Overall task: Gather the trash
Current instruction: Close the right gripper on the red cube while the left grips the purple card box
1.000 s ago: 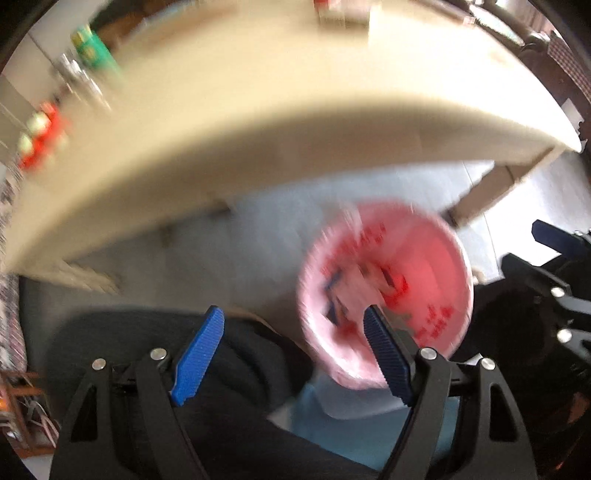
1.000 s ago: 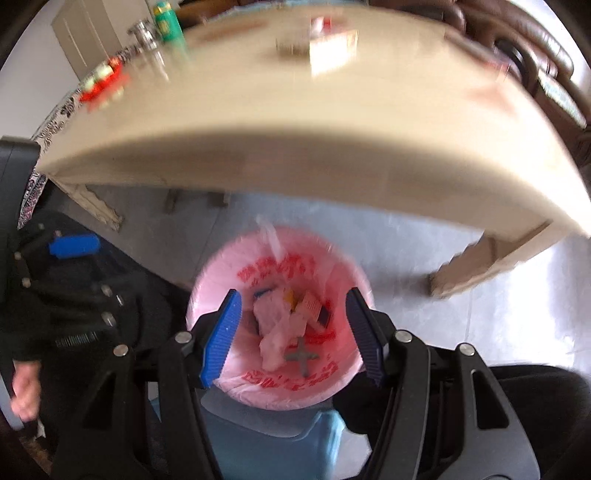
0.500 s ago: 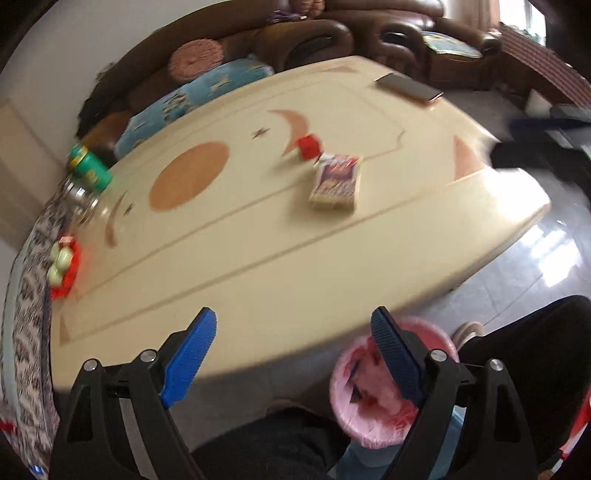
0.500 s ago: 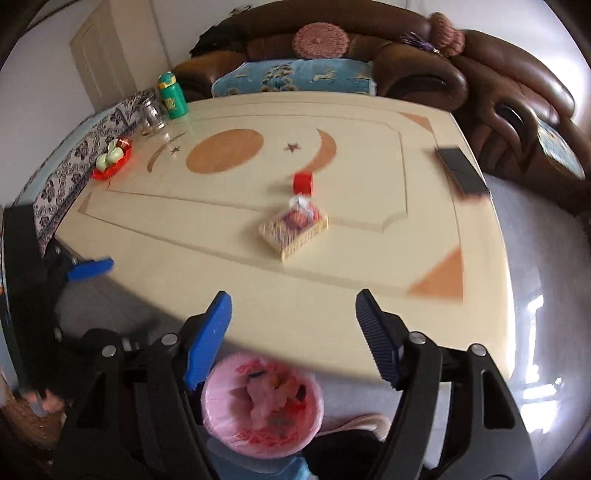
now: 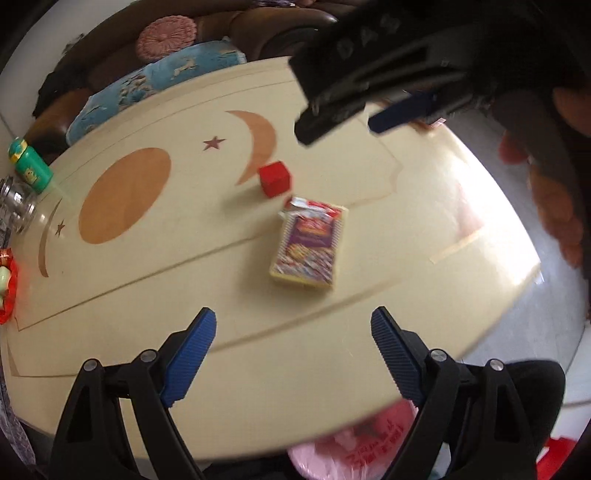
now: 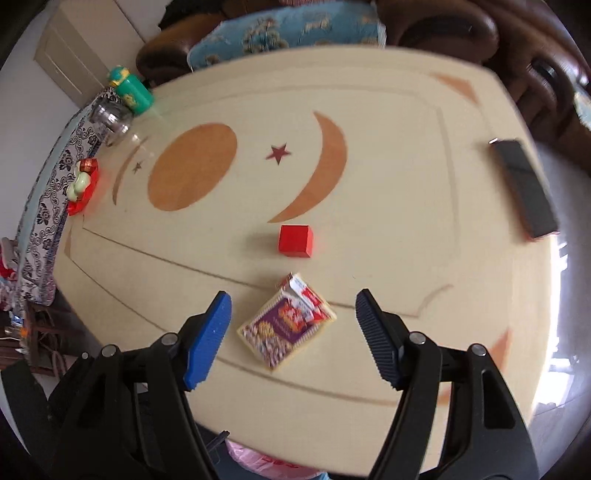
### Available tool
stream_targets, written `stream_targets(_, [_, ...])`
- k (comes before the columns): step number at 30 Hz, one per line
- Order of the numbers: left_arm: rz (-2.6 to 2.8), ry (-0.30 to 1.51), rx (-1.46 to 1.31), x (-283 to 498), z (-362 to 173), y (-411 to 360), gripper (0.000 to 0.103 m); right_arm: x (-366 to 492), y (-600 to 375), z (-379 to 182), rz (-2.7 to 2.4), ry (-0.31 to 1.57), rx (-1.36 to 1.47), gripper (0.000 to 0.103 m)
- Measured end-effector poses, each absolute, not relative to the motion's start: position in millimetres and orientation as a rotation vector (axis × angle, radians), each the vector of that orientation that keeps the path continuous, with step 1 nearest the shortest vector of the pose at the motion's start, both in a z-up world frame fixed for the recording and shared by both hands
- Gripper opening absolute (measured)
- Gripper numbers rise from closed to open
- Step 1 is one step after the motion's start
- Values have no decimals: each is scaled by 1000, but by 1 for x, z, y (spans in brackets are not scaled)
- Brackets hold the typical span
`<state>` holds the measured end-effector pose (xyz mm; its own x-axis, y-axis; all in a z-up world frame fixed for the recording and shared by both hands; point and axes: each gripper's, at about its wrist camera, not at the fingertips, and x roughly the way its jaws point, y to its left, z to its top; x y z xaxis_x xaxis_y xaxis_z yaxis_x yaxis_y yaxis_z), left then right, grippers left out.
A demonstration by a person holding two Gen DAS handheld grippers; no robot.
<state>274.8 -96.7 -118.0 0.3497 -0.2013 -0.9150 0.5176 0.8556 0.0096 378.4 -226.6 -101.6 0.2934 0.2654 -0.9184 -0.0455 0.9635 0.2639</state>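
Step in hand, judged: reach for next trash item, nothing carried.
Item: torn snack packet (image 6: 287,326), flat on table (image 6: 399,192), near front edge, just short of red cube (image 6: 295,240).
Bin: pink-lined bin (image 5: 351,448), below table's near edge.
Right gripper (image 6: 293,338): tilted steeply down, jaws spread, packet framed between, untouched.
Left gripper (image 5: 293,350): tilted steeply down, jaws wide, empty, short of packet.
Next move, judged: lower, close across packet's narrow width, carry to bin.

Table (image 6: 388,177) looks like glossy lacquered wood, cream with tan inlay. Snack packet (image 6: 286,326) is shiny printed wrapper, torn at top; red cube (image 6: 295,240) matt, smooth. Jar (image 6: 110,120) clear glass, sofa (image 5: 258,33) brown leather, gripper pads (image 5: 190,356) ribbed blue plastic.
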Motion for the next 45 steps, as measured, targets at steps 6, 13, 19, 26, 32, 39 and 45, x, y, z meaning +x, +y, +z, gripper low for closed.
stream_targets(6, [-447,1144,296,304,-141,-96,83,415,-230,-135,199,1310,168,69])
stream_targets(13, [-486,1139,312,314,-158,-109,83,443,-218,-164,275,1380,171,69])
stream_targets(19, [-475,1142,326,324,-173,-121,79,453,-208,-185,296,1437,149,62])
stream_targets(26, [-483,1159,330,332,-186,-132,76,457,-198,-200,303,1474,89,54])
stream_targets(32, [-497,1187,320,337,-195,-137,76,456,-187,-203,313,1453,21,53])
stream_targets(39, [-500,1214,312,343,-206,-140,70,457,-184,-208,297,1435,-41,38])
stream_targets(45, [-488,1208,327,334,-207,-144,66,456,-178,-206,295,1424,-62,37])
